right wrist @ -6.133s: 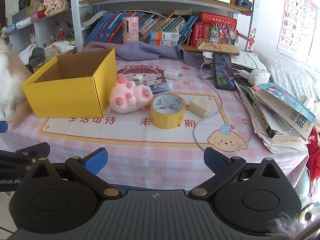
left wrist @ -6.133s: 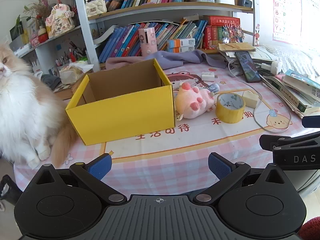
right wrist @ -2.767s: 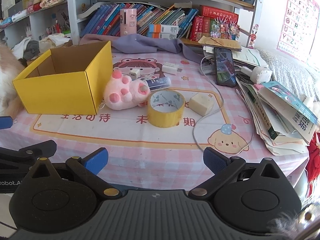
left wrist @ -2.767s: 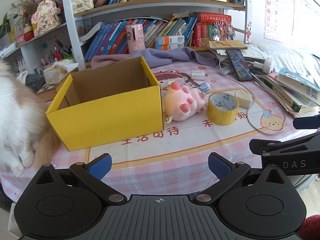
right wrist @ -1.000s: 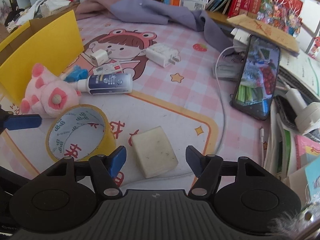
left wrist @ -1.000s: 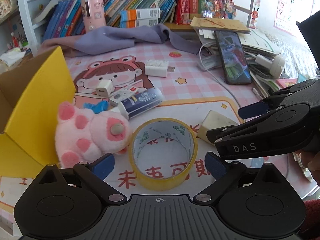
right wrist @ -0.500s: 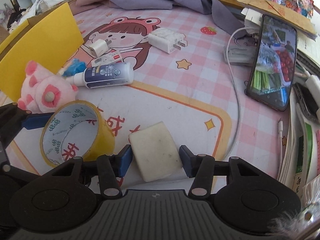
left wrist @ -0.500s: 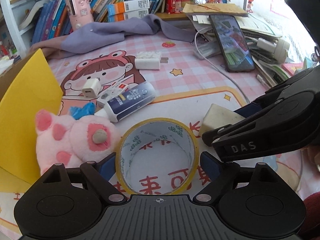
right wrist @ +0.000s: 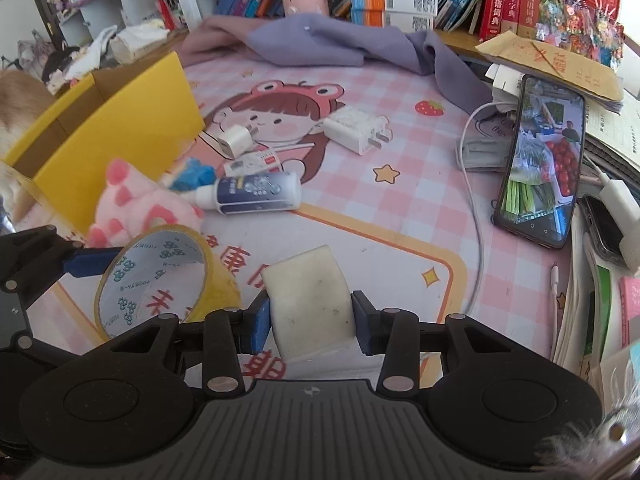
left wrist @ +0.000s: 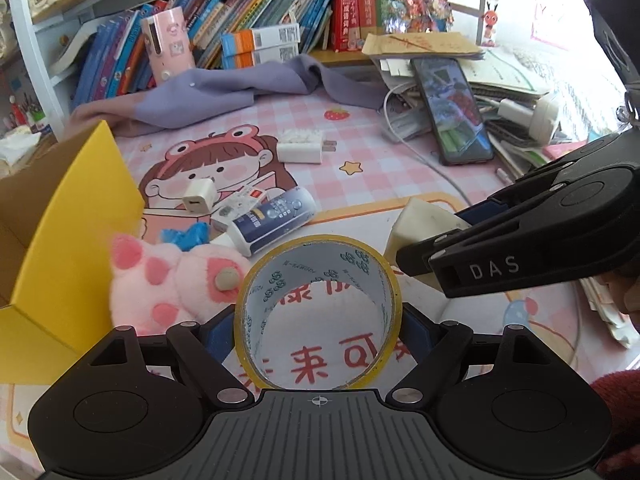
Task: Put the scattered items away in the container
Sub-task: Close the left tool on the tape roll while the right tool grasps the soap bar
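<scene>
My left gripper (left wrist: 318, 330) is shut on the yellow tape roll (left wrist: 276, 268), its blue pads pressing both sides; the roll also shows in the right wrist view (right wrist: 224, 280). My right gripper (right wrist: 310, 318) is shut on the white sponge block (right wrist: 308, 292), seen in the left wrist view too (left wrist: 424, 216). The yellow cardboard box (left wrist: 60, 216) stands open at the left. A pink plush (left wrist: 168, 276) lies beside it. A blue-and-white tube (left wrist: 272, 220), a small white charger (left wrist: 198, 196) and a white plug (left wrist: 300, 148) lie on the pink mat.
A phone (right wrist: 544, 160) and white cable (right wrist: 476, 208) lie to the right, next to stacked books and papers (left wrist: 516, 84). A purple cloth (left wrist: 224, 96) lies at the back under the bookshelf. A cat's fur (right wrist: 16, 92) shows behind the box.
Both grippers moved in low over the table. The left closed on the tape roll and the right closed on the sponge block; both items now look tilted.
</scene>
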The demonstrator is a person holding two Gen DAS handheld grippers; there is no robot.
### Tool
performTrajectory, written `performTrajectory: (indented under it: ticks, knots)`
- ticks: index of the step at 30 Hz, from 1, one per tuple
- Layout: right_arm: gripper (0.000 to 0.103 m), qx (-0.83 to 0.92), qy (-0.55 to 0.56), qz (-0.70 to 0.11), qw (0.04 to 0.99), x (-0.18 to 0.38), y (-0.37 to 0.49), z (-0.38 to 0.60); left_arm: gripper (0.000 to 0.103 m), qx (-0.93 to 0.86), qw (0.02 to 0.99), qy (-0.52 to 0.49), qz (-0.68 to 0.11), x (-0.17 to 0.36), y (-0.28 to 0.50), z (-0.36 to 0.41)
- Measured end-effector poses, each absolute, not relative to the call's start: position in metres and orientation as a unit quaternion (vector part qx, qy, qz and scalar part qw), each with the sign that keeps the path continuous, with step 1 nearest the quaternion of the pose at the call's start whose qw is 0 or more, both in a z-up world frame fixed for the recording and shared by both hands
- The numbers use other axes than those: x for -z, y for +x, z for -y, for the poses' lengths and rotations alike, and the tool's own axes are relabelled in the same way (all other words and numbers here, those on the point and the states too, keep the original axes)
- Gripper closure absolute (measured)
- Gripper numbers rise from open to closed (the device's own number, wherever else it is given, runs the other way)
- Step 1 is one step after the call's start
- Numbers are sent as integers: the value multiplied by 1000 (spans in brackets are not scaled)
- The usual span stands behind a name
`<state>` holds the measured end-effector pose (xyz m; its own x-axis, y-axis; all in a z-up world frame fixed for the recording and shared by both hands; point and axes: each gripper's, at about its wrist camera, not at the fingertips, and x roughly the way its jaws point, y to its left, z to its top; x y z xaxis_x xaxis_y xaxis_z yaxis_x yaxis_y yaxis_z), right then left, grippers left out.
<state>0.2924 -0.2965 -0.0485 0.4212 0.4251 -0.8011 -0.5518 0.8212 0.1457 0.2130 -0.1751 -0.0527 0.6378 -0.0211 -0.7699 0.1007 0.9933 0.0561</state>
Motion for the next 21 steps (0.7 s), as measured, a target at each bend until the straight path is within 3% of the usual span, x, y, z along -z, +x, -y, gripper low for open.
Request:
performTrajectory:
  ticks: [21]
  knots:
    - [64,-294,-62,-424,854,28,242,281,19,27,921,40,-385,22,167,147]
